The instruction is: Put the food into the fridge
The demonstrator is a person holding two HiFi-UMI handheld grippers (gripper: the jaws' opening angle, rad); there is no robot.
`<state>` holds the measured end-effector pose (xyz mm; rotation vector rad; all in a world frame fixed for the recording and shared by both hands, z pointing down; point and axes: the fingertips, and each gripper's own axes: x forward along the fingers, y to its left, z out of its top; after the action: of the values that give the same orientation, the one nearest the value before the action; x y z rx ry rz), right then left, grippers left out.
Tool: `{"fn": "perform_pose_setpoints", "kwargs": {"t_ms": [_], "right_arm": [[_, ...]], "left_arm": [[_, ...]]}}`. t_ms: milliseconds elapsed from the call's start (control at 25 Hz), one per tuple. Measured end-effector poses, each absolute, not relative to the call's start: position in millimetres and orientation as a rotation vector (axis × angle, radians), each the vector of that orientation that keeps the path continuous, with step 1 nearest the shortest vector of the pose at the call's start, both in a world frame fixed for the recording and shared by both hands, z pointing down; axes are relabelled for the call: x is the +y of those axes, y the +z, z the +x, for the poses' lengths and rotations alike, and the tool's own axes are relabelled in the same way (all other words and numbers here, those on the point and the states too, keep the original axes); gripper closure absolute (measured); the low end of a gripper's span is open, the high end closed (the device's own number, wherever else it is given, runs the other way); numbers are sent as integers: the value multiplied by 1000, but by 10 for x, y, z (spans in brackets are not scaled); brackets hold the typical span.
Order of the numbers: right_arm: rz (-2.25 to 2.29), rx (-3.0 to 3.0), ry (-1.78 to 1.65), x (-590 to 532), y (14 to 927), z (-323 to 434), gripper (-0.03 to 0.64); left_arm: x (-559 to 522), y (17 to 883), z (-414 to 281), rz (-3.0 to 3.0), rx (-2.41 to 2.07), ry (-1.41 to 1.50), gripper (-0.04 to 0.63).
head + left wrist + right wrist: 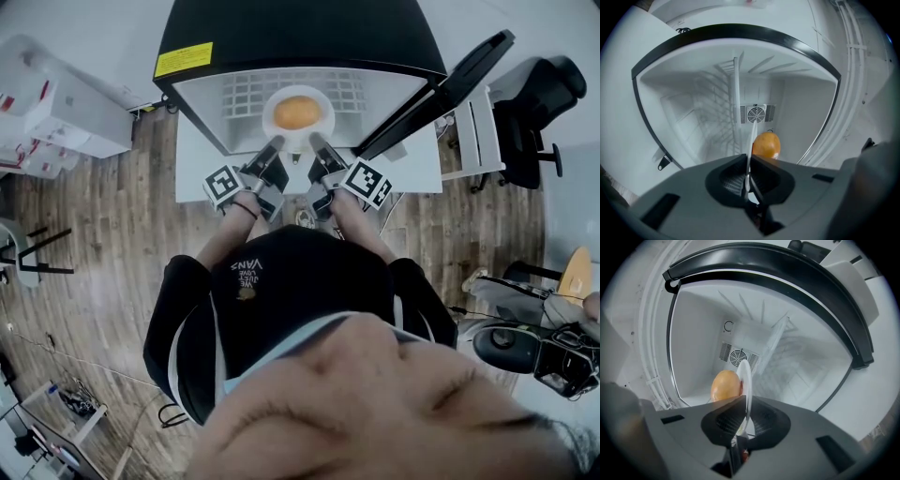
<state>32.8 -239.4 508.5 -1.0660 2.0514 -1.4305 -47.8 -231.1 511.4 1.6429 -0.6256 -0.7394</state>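
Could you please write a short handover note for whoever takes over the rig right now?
Grippers: the left gripper is shut on one rim of the plate; the right gripper is shut on the opposite rim.
Things: the orange food sits on the plate, held at the mouth of the open fridge; its door stands open at the right.
Done: plate brought to the fridge.
Left: set it on the wire shelf, release, withdraw, close the door.

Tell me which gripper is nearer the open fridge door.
Right. The right gripper, shut on the plate's right rim, is just beside the fridge door. The left gripper grips the opposite rim, on the plate's far side from the door.
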Motion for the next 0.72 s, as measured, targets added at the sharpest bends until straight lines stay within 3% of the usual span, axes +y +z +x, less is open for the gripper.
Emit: {"fn": "perform_pose_setpoints", "kwargs": {"t_ms": [720], "right_arm": [[-1042, 2005, -1517, -2656, 5174, 342, 595]], "left_arm": [[-2542, 5125, -465, 1624, -649, -767, 569]]}}
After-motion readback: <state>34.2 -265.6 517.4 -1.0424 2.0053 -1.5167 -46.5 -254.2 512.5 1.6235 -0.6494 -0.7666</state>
